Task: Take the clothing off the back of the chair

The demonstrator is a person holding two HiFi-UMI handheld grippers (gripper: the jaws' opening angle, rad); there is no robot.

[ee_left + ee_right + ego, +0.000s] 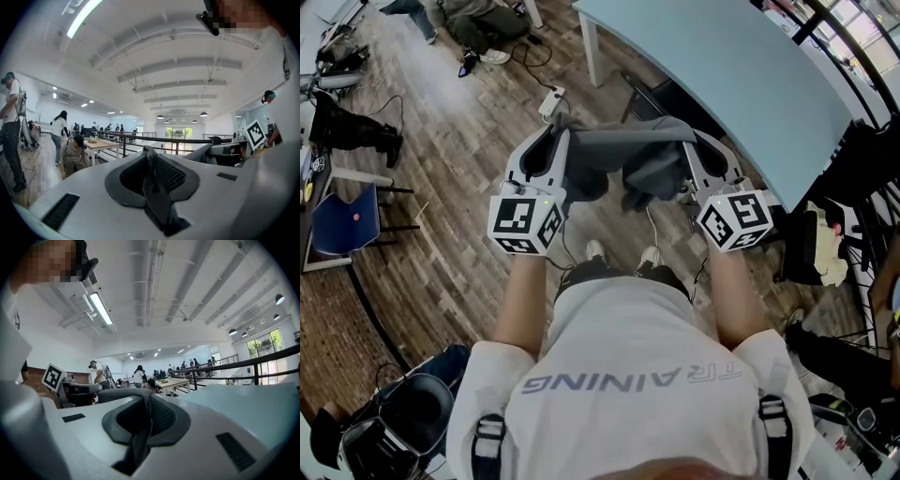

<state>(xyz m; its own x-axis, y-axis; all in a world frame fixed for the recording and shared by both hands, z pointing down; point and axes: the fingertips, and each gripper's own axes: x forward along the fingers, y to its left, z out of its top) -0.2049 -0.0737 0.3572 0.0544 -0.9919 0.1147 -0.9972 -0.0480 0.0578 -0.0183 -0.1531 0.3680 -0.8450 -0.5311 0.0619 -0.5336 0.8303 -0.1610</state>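
Between the two grippers: grey garment point(630, 155) stretched out as a sagging band, one end in each tool, and a thicker fold hangs from its middle-right part.
Garment location: up in the air in front of the person, over the wood floor point(441, 197), just short of the light blue table point(750, 66).
Left gripper point(563, 141): clamped on the garment. In the left gripper view point(151, 159) a ridge of dark grey cloth point(152, 187) is pinched between the pads, and the fabric runs off to the right toward the other tool's marker cube point(256, 133).
Right gripper point(688, 150): clamped on the garment too. In the right gripper view point(145, 401) the cloth point(139, 432) is squeezed in the nearly closed jaws and leads off left toward the other marker cube point(53, 377).
Tool attitude: both point about level, away from the person, side by side.
Chair point(661, 98): dark frame partly visible beyond the garment, tucked at the table edge. Cannot tell if any cloth touches it.
Below the garment: the person's shoes point(595, 249) on the floor.
Surroundings: white power strip point(551, 101) with cable on the floor, blue chair point(342, 220) far left, other people point(138, 376) around a wooden table point(173, 382) in the background.
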